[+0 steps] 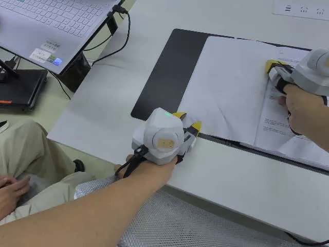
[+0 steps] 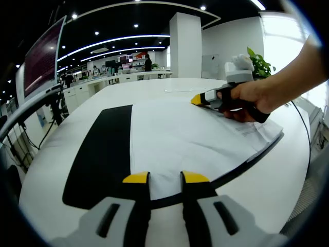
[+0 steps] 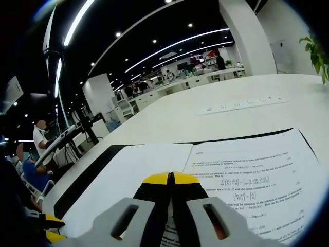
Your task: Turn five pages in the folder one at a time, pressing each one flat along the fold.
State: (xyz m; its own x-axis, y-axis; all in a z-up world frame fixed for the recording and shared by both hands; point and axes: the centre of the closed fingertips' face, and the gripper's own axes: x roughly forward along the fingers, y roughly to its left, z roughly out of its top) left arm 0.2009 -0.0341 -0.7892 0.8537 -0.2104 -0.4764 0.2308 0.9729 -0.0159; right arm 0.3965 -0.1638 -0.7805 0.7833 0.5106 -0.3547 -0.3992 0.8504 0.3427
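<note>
The folder lies open on the white table, its black inside cover at the left. A blank turned page lies over it, creased but flat. A printed page lies at the right. My right gripper is shut, its yellow tips resting on the paper near the fold at the far side. My left gripper sits at the folder's near edge, narrowly open, with nothing between its fingers.
A laptop stands at the back left with a black cable trailing beside it. A white power strip lies at the far right. The table's near edge runs just under my left hand. A seated person's legs are at lower left.
</note>
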